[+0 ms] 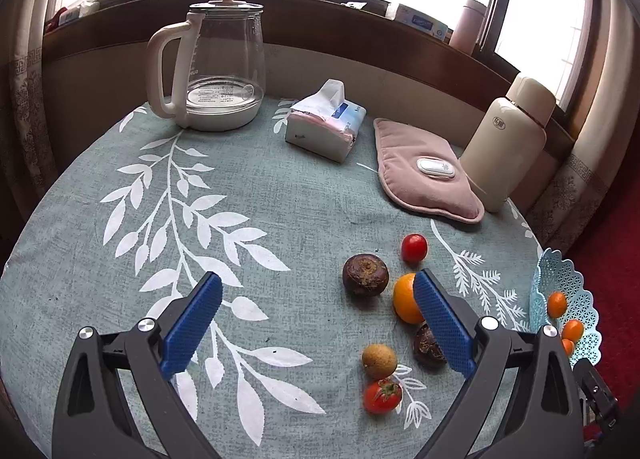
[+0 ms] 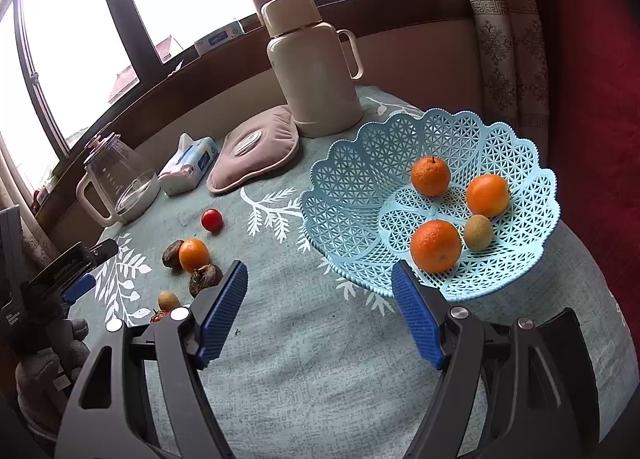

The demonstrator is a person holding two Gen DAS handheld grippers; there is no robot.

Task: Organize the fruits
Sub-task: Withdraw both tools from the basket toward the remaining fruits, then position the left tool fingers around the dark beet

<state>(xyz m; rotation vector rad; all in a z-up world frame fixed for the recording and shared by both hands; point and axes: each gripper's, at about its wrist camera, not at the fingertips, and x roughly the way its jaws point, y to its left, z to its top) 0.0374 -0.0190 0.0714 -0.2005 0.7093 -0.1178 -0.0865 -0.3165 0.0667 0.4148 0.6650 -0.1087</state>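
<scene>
Loose fruit lies on the green leaf-print tablecloth (image 1: 280, 199): an orange (image 1: 404, 299), a dark brown round fruit (image 1: 365, 274), a second brown one (image 1: 426, 345) partly behind a finger, a small tan fruit (image 1: 379, 360), and two red tomatoes (image 1: 414, 248) (image 1: 382, 396). My left gripper (image 1: 318, 283) is open, empty, its right pad just in front of the orange. A light blue lattice basket (image 2: 352, 195) holds three oranges (image 2: 435, 246) and a small tan fruit (image 2: 478, 232). My right gripper (image 2: 320, 275) hangs open and empty at the basket's near left rim.
At the back stand a glass kettle (image 1: 224, 63), a tissue pack (image 1: 326, 123), a pink heating pad (image 1: 424, 171) and a cream thermos jug (image 1: 508, 143). The left gripper's body (image 2: 60, 271) and a gloved hand (image 2: 44, 363) show at the left of the right wrist view.
</scene>
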